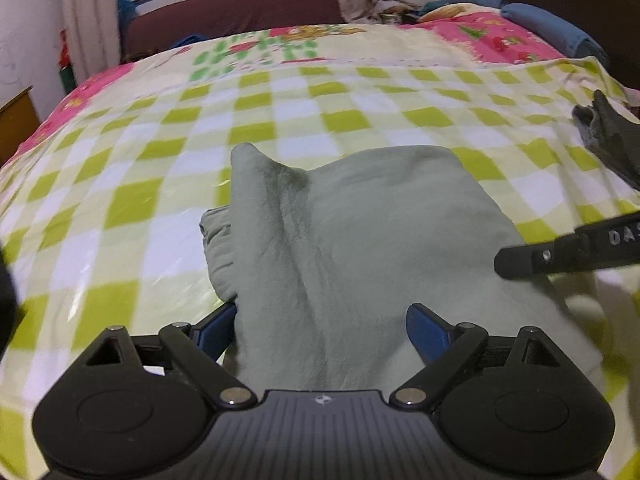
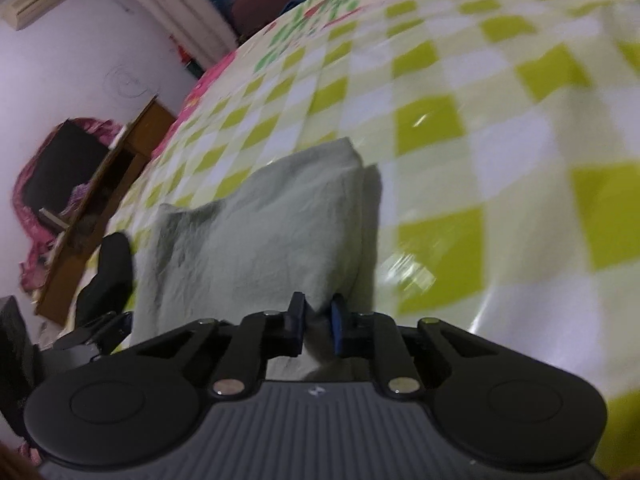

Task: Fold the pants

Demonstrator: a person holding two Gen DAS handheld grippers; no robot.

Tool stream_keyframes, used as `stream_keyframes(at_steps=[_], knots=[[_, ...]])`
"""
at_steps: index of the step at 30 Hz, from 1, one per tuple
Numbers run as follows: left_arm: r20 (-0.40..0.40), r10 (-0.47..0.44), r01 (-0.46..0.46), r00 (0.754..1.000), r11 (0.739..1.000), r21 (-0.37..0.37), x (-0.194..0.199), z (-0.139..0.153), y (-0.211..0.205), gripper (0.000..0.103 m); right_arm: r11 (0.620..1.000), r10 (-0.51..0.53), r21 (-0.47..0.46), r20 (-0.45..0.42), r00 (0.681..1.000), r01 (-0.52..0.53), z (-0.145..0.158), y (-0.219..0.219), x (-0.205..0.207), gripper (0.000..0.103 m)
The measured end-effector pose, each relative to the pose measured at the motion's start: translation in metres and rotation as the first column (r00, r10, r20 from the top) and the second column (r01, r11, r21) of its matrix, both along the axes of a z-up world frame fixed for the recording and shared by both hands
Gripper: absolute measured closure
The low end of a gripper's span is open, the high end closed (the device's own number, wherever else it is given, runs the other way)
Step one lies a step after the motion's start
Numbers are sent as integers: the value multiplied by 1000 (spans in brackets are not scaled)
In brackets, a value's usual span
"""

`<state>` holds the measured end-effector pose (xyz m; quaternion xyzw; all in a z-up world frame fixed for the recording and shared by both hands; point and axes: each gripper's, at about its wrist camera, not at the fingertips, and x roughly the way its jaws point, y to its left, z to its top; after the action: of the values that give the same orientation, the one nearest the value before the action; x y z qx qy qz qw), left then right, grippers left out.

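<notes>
**Soft grey-green pants, partly folded on the bed, pinched at one edge**

The bed (image 1: 132,184) fills both views, spread with a green-and-white checked sheet that looks smooth and slightly glossy, so cloth will probably slide on it easily.

The pants (image 1: 340,248) lie in the middle of that sheet, a pale grey-green bundle already doubled over, with a raised ridge running down the top layer and a lower layer poking out at the left side. The fabric looks light, limp and a little fuzzy; it should drape and crease wherever it is lifted, so a hold at a corner or hem, taking all layers at once, seems the safest.

The left tongs (image 1: 322,326) stand wide apart, one blue pad on either side of the near end of the cloth, gripping nothing.

The right tongs (image 2: 318,322) are drawn narrow, with a fold of the pants' near edge caught between the pads.
</notes>
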<state>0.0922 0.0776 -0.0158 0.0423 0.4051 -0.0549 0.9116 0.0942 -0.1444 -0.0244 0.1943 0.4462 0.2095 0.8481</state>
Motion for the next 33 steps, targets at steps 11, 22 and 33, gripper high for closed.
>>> stream_keyframes(at_steps=[11, 22, 33], knots=[[5, 47, -48, 999, 997, 57, 6, 1, 2, 0, 999, -10, -33, 51, 999, 12, 22, -12, -2, 86], [95, 167, -175, 981, 981, 79, -25, 23, 24, 0, 991, 97, -105, 124, 988, -84, 46, 39, -11, 79], [77, 256, -262, 964, 962, 82, -14, -2, 53, 0, 959, 278, -50, -12, 960, -278, 0, 167, 66, 78]])
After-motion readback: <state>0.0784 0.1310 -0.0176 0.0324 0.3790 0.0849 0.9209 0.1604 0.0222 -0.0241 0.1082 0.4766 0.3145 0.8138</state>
